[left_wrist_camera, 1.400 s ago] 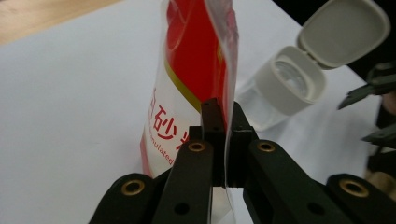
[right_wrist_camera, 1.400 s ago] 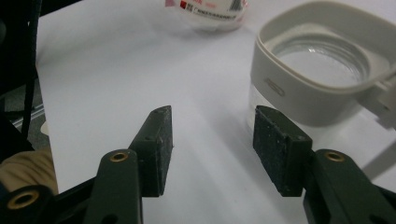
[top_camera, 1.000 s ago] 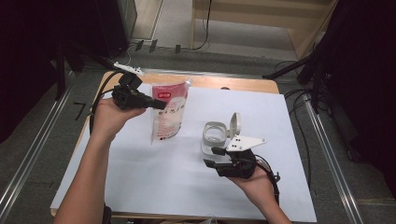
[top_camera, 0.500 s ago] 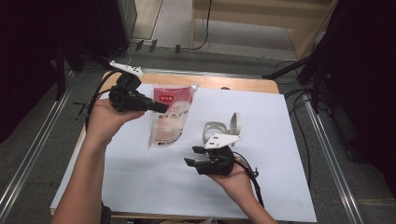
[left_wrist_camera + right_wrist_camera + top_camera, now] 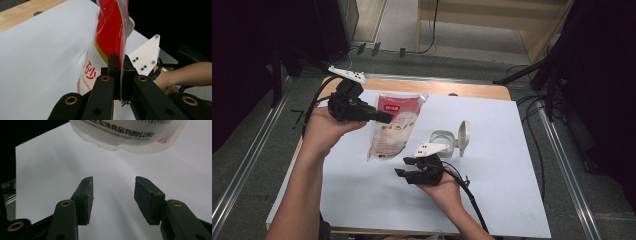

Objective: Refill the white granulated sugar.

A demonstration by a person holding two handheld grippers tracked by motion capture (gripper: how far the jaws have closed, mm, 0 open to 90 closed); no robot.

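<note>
Black left gripper point(image 5: 384, 118) and right gripper point(image 5: 401, 167), brass pivot screws, white three-cornered plates, black cables, bare forearms.

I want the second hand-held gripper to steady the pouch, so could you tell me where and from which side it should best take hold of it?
Take the pouch by its flat sealed bottom edge, coming from below in the high view. The left hand-held gripper already pinches an upper edge, so the pouch hangs tilted with that seam lowest. The right hand-held gripper stands open just short of the seam, which looks thin enough to slip between its pads.
</note>
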